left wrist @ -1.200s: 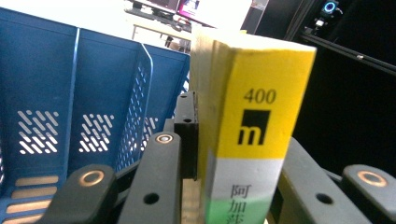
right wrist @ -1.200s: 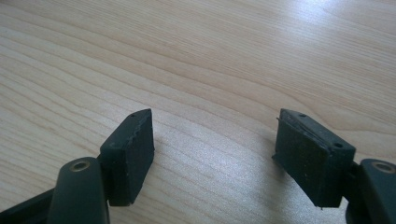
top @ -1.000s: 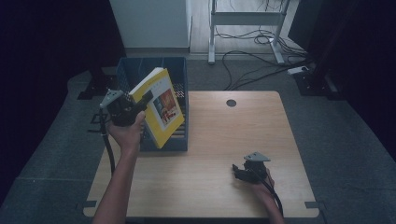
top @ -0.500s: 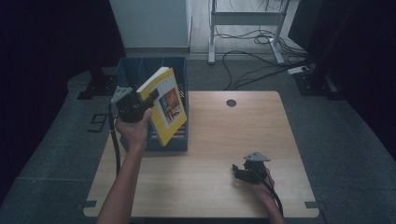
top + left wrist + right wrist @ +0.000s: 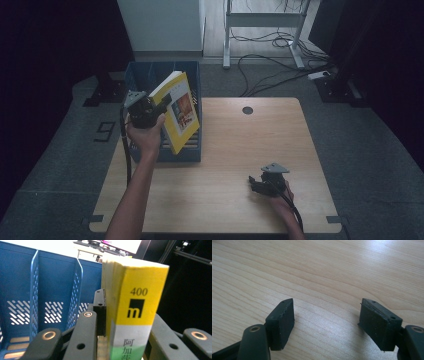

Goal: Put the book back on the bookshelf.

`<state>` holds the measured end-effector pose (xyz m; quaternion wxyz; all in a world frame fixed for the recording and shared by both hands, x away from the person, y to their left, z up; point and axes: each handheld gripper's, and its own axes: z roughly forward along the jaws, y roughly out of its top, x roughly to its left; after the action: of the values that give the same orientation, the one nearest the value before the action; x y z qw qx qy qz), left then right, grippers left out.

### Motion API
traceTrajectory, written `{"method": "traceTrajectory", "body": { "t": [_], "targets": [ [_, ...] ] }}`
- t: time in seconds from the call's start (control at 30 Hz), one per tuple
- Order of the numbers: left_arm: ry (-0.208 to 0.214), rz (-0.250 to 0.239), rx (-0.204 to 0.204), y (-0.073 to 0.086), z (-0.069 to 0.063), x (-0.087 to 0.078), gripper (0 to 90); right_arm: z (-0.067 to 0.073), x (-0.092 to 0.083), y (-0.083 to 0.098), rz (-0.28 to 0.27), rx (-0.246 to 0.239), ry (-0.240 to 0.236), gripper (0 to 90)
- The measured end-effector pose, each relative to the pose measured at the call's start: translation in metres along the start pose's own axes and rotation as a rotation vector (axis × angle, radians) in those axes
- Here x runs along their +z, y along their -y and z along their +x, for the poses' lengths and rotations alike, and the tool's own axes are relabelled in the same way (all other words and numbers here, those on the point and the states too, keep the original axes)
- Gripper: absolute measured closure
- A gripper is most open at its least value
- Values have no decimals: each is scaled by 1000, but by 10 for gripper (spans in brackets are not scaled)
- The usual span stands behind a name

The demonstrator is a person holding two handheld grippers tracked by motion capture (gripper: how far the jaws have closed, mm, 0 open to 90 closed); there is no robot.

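A thick yellow book hangs tilted over the blue file rack at the table's back left. My left gripper is shut on the book, with the hand below it. In the left gripper view the book's yellow spine stands upright between the jaws, marked "400", and the blue file rack's dividers show behind it. My right gripper rests low over the wooden table near the front right. In the right gripper view my right gripper stands open, with bare wood between the pads.
The blue rack has several upright slots and sits on the table's back left corner. A round cable hole lies at the table's far edge. Cables and a desk frame stand on the floor behind the table.
My left gripper has carried the book a little to the right and toward the table's middle, over the rack's front. The right gripper has stayed where it was.
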<state>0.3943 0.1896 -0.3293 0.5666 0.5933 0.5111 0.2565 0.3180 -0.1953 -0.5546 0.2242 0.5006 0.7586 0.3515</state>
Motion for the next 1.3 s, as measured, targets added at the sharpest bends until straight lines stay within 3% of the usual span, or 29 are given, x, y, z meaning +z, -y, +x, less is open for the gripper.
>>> {"method": "traceTrajectory", "body": {
  "t": [0.57, 1.3],
  "targets": [
    [-21, 17, 1, 3, -4, 17, 755, 0, 0, 0, 0, 0, -1, 273],
    [-78, 29, -4, 3, 4, 31, 756, 0, 0, 0, -2, 1, 1, 273]
  ]
}}
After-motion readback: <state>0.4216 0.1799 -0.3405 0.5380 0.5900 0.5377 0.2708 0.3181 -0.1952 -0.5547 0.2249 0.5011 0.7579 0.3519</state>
